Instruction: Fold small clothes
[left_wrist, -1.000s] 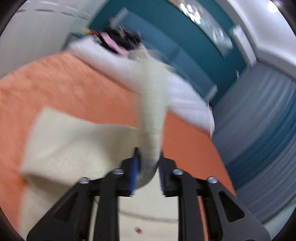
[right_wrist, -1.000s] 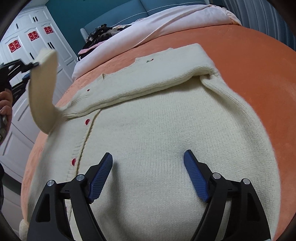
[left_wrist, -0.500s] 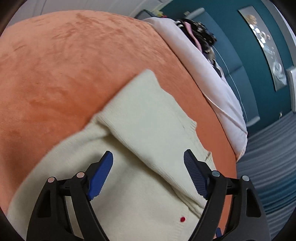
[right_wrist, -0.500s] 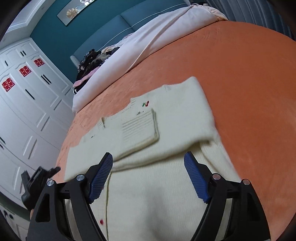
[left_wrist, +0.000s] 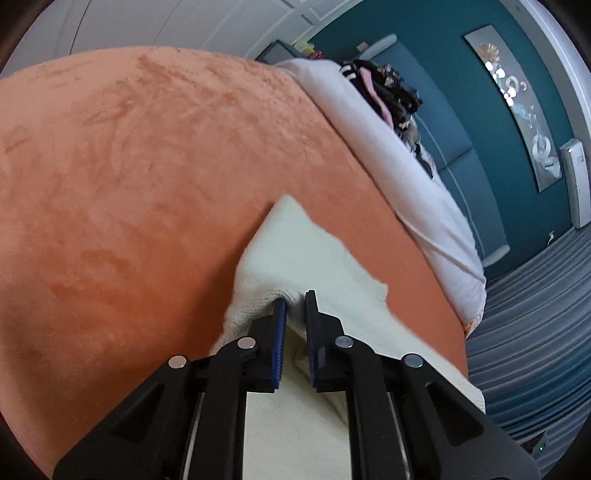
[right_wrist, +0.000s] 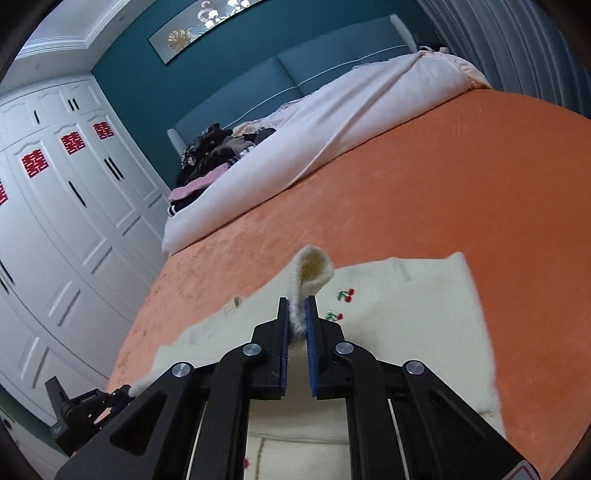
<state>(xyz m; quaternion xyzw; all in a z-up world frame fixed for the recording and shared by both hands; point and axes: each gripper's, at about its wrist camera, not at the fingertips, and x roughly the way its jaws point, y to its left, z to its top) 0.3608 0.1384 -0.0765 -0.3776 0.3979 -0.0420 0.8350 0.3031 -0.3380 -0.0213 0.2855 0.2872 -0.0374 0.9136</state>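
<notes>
From the left wrist, we see the left gripper (left_wrist: 294, 301) pinched narrow on a fold of the cream sweater (left_wrist: 295, 243), which lies on the orange bedspread (left_wrist: 147, 184).

From the right wrist, the right gripper (right_wrist: 297, 306) is closing, its jaws clamping the sweater's cuff (right_wrist: 314, 267), raised above the near garment's cherry embroidery (right_wrist: 345, 294).

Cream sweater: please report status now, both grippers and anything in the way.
Left gripper shut on cream sweater. Right gripper closing on its raised knit edge. Orange blanket around it bare.
</notes>
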